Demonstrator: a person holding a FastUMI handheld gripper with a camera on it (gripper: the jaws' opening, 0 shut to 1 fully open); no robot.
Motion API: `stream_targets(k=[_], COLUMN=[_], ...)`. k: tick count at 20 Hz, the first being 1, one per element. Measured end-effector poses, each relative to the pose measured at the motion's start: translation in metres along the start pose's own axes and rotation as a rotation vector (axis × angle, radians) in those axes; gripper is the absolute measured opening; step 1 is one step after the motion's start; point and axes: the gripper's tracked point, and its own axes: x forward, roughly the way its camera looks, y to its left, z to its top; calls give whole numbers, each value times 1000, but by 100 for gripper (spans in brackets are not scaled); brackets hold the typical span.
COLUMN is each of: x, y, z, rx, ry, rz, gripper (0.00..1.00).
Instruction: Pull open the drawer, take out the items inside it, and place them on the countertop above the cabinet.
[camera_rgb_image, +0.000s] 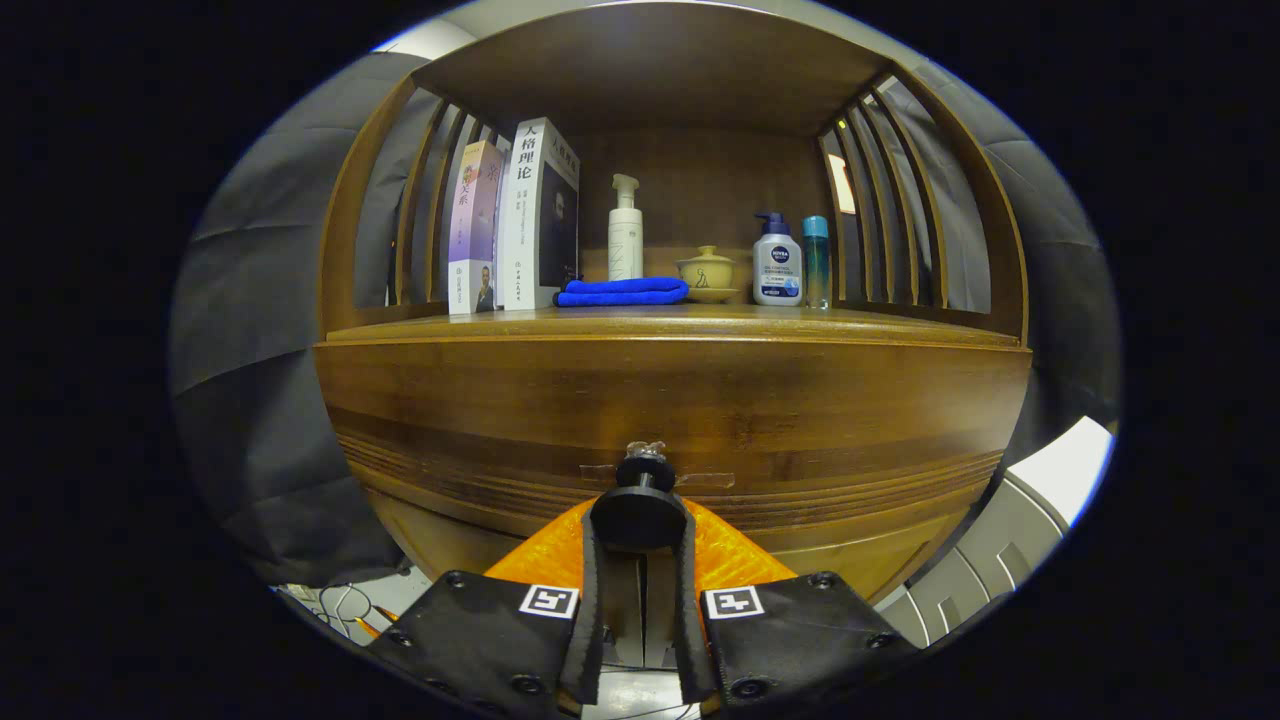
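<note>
Gripper (640, 545) clenched on the drawer knob (640, 505), one finger (592, 600) pressing each side of its round dark head, the knob's narrow neck running forward to the drawer front (560, 450). Drawer front flush with the cabinet body, not visibly pulled out; contents hidden. Above the drawer front, the wooden countertop (900, 322), its near edge running across just over the knob. On the countertop, toward the left end, two books (515, 225) standing upright side by side, spines facing forward. Just right of the books, a folded blue cloth (622, 291) lying flat near the middle. Behind the cloth, a tall white pump bottle (626, 232) standing upright. Right of the cloth, a small yellowish lidded cup (706, 272) on a saucer. Further right, a shorter white pump bottle with a blue cap (777, 262), and touching or just beside it a slim teal bottle (816, 260), both upright near the right end. Slatted wooden sides (880, 200) closing the shelf left and right, a wooden top above. Dark cloth wall (260, 330) beside the cabinet.
</note>
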Motion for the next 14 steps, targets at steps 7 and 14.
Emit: stream_targets(k=[7,14], x=[-26,-63], y=[0,3], z=[-7,-15], rx=[-15,-15], ry=[-4,-11], rz=[11,16], gripper=[32,32])
